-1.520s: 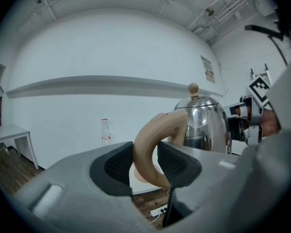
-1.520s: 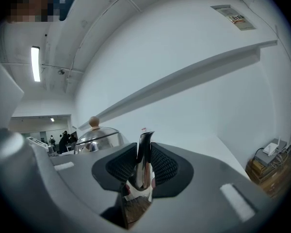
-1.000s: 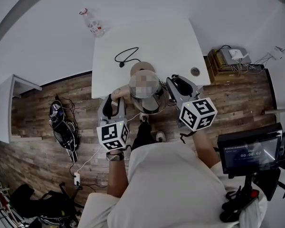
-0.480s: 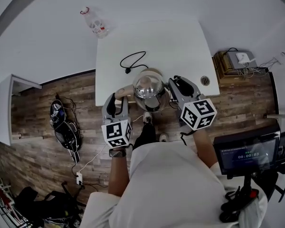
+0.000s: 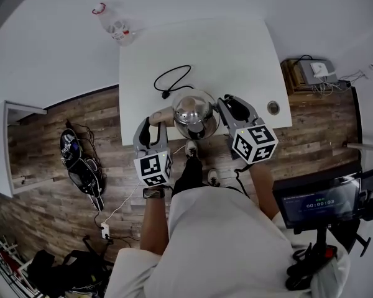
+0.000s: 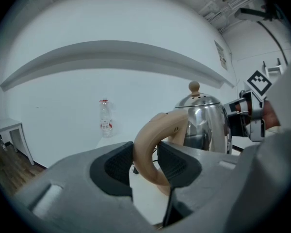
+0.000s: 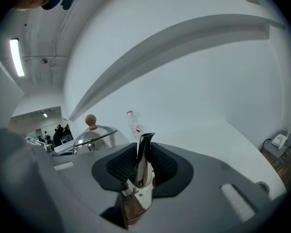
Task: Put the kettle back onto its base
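Note:
The steel kettle [image 5: 194, 109] with a round lid knob is over the near part of the white table [image 5: 236, 54]. My left gripper [image 5: 158, 121] [image 6: 145, 160] is shut on its curved beige handle [image 6: 154, 139]. On the other side, my right gripper [image 5: 227, 108] [image 7: 143, 163] is shut on the thin steel spout [image 7: 144, 152]. A black cord [image 5: 173, 79] loops on the table just beyond the kettle and runs toward it. The base is hidden under the kettle. I cannot tell whether the kettle rests on anything.
A plastic bottle [image 5: 115, 27] with a red label stands on the floor beyond the table's far left corner. A small round object [image 5: 273, 107] lies near the table's right edge. A box with devices [image 5: 314, 73] and a monitor [image 5: 317, 200] are at the right. Black bags [image 5: 81, 166] lie on the wooden floor at the left.
Both grippers have carried the kettle away from the person, over the table and lower. The round base seen beyond the kettle a second ago is now covered by it.

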